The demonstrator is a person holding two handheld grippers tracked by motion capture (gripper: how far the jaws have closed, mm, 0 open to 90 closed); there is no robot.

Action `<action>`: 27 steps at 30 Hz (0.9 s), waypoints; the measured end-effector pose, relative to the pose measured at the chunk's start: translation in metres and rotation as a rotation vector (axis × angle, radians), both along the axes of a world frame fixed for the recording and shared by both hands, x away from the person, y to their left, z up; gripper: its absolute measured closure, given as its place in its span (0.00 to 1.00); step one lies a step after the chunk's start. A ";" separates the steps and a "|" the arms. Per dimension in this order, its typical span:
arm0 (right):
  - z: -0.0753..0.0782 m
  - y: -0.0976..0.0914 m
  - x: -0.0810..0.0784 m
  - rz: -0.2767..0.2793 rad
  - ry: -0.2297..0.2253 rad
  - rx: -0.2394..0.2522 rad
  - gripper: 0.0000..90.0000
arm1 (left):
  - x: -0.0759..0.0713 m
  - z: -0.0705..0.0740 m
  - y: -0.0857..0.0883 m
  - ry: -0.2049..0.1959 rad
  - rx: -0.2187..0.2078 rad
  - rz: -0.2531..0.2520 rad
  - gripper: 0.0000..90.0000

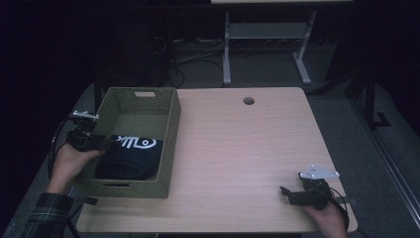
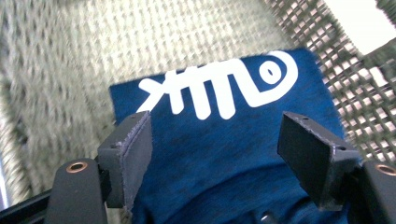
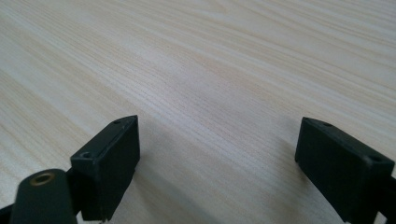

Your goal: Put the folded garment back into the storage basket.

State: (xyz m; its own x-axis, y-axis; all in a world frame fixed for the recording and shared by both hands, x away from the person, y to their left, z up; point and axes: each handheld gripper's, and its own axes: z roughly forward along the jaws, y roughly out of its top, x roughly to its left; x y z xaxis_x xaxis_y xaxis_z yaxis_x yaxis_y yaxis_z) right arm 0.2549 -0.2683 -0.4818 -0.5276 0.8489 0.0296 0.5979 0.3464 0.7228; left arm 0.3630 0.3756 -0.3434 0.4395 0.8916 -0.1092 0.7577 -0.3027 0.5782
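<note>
A folded navy shirt (image 1: pixel 130 157) with a white fish-bone print lies in the near end of a woven olive basket (image 1: pixel 172 130) at the table's left. My left gripper (image 1: pixel 101 143) reaches over the basket's left wall, just above the shirt (image 2: pixel 243 154). In the left gripper view, the left gripper (image 2: pixel 218 128) has its jaws wide apart over the cloth without pressing on it, and the basket weave (image 2: pixel 70 56) lies behind. My right gripper (image 1: pixel 284 191) rests low at the table's front right. In the right gripper view, the right gripper (image 3: pixel 217 135) stands open over bare wood (image 3: pixel 210 70).
The light wooden table (image 1: pixel 237 148) has a round cable hole (image 1: pixel 248 100) near its far edge. Beyond it a white desk frame (image 1: pixel 227 49) stands on a dark floor with cables. The far half of the basket holds nothing.
</note>
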 end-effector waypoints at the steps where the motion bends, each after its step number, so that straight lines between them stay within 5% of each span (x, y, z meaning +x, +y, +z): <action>1: 0.000 0.000 0.000 0.000 0.000 0.000 0.15 | 0.000 0.001 -0.002 -0.005 -0.005 -0.004 0.29; 10: 0.000 0.000 0.000 0.000 0.000 0.000 0.15 | -0.005 0.011 -0.025 -0.054 -0.033 -0.047 0.25; 27: 0.000 0.000 0.000 0.000 0.001 0.000 0.15 | -0.015 0.027 -0.098 -0.147 -0.109 -0.174 0.23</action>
State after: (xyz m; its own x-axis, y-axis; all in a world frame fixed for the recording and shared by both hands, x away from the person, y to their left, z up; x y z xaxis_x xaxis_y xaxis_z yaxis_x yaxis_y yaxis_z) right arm 0.2549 -0.2683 -0.4818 -0.5279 0.8488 0.0300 0.5982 0.3465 0.7225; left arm 0.3482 0.2773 -0.3163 0.6040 0.7872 -0.1241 0.6045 -0.3511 0.7151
